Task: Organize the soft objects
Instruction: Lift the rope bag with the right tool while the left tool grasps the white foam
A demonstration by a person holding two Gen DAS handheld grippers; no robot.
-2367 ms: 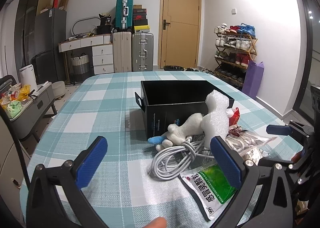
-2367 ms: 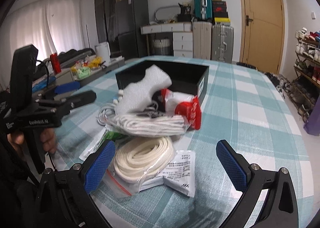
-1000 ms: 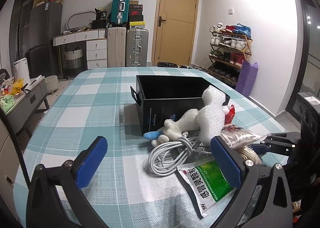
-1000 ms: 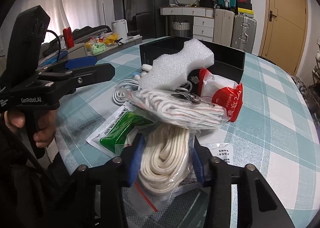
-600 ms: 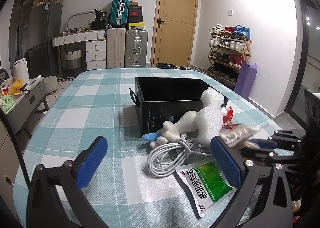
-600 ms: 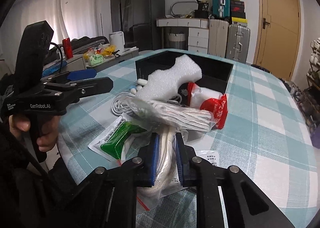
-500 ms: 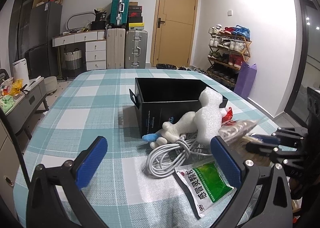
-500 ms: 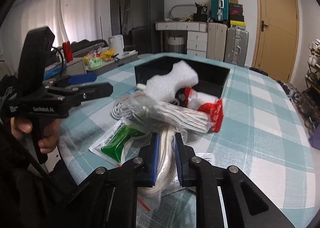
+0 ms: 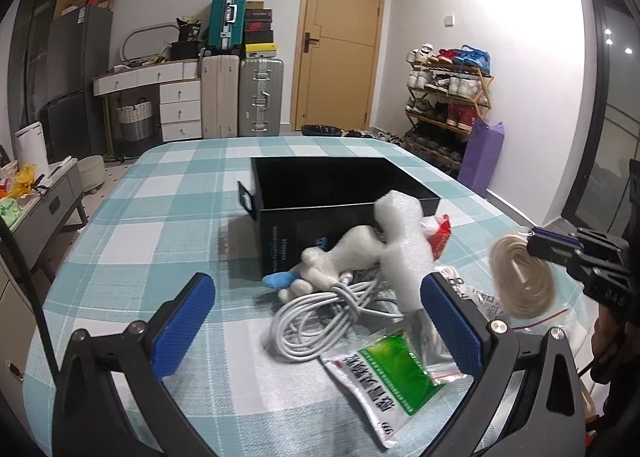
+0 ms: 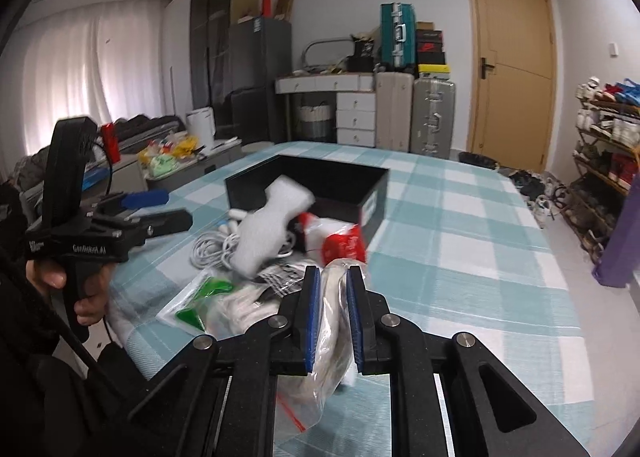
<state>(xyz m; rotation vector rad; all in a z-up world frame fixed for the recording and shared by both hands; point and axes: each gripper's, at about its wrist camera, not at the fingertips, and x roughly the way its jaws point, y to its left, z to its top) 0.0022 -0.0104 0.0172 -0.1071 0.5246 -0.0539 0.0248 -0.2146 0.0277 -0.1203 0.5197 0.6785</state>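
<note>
Aloft, right gripper [image 10: 333, 285] pinching bagged rope coil [image 9: 522, 277] beside black box [image 9: 344, 193]; left gripper [image 9: 316, 317] spread wide.

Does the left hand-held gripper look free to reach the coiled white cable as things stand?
Probably yes: the left hand-held gripper is open and empty, and the coiled white cable lies directly ahead, exposed on top, though the white foam piece leans beside it.

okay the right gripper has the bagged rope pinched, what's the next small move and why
Probably carry the bagged rope forward over the open black box and release it. The right gripper is shut on it, lifted clear of the pile, the box looks empty, and the left gripper is open, idle.
</note>
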